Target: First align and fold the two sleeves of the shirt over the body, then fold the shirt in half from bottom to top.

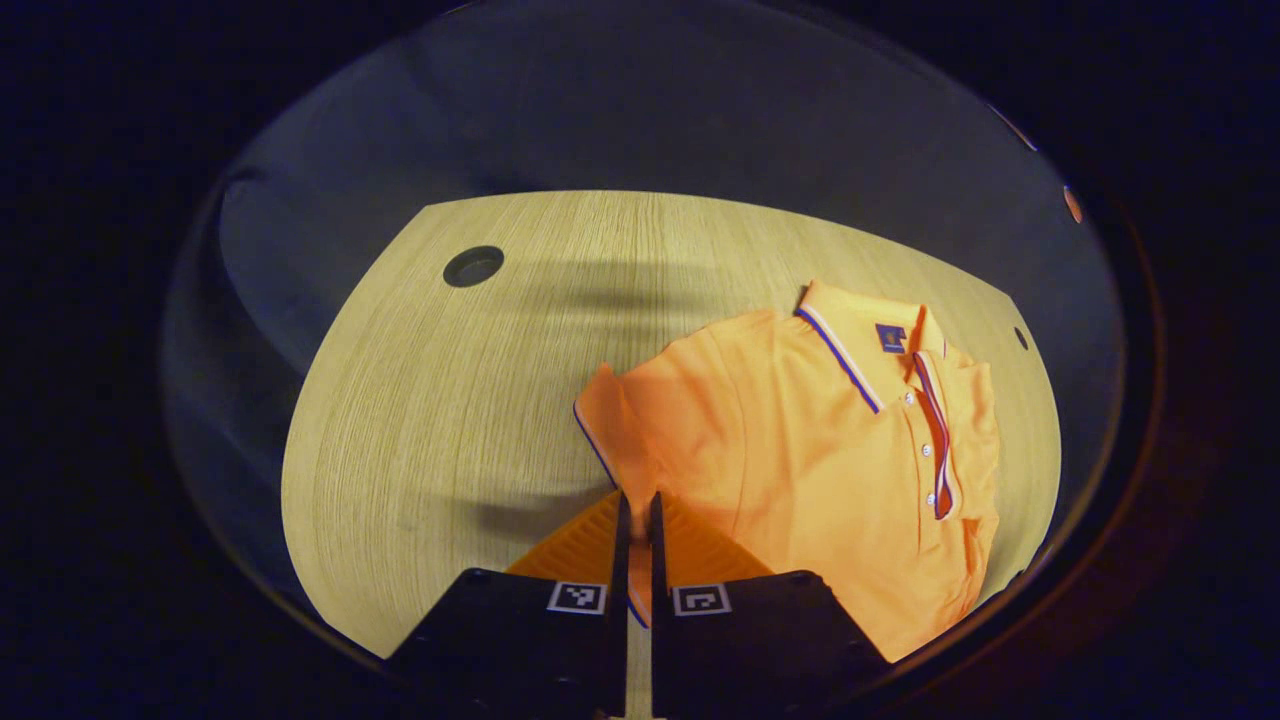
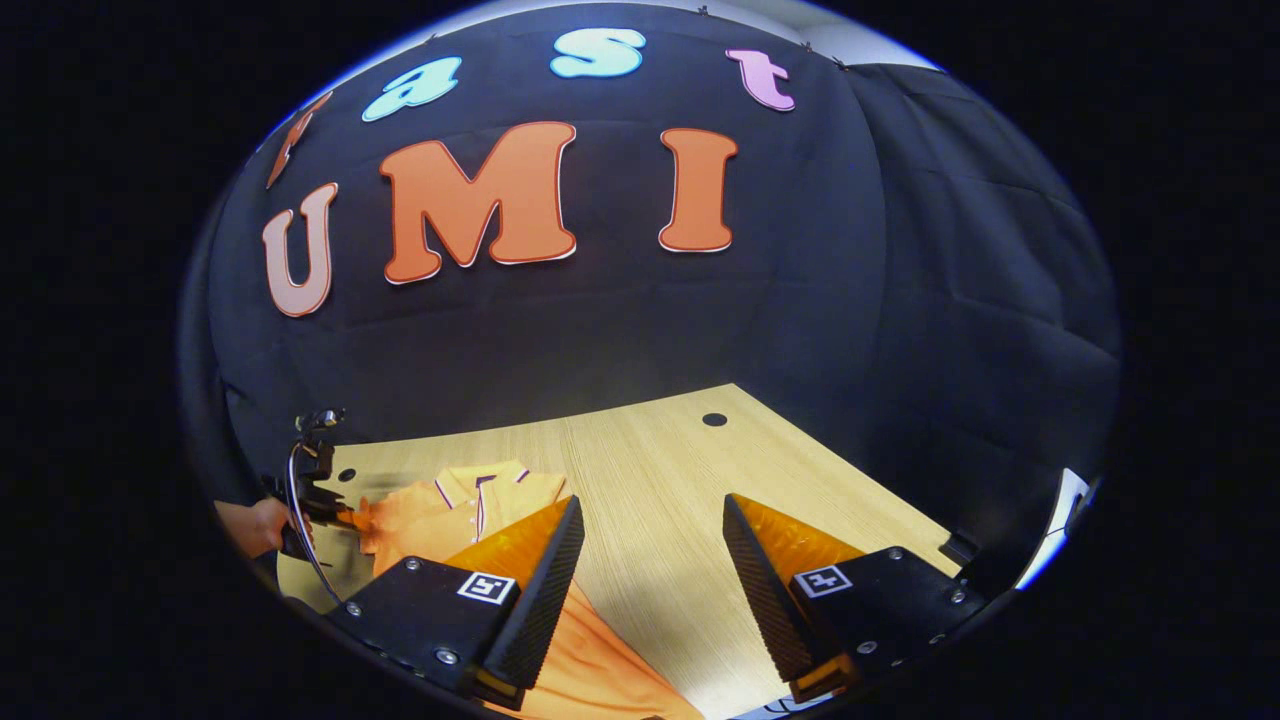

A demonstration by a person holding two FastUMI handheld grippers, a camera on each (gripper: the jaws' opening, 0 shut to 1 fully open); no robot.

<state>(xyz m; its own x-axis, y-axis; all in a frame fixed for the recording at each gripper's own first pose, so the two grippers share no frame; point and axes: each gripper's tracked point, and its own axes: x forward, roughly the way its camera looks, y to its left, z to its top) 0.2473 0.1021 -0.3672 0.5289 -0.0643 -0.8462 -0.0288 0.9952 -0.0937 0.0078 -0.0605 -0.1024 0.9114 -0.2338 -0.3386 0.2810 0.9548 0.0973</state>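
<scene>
An orange polo shirt (image 1: 800, 450) lies face up on the wooden table (image 1: 450, 400), its collar (image 1: 850, 335) towards the far right. In the left gripper view, my left gripper (image 1: 638, 500) is shut on the edge of the shirt's near sleeve (image 1: 610, 420), with fabric pinched between its fingers. In the right gripper view, my right gripper (image 2: 650, 500) stands wide open above the table (image 2: 650, 470), with nothing between its fingers. The shirt (image 2: 440, 515) lies to its left and runs under its left finger. Farther off, the left gripper (image 2: 318, 495), held by a hand (image 2: 250, 525), sits at the shirt's sleeve.
The table has a round hole at the far left (image 1: 473, 266) and a small one near the right edge (image 1: 1021, 338). A hole (image 2: 714, 419) also sits near the table's far edge. Bare wood spreads left of the shirt. Black cloth walls close the booth.
</scene>
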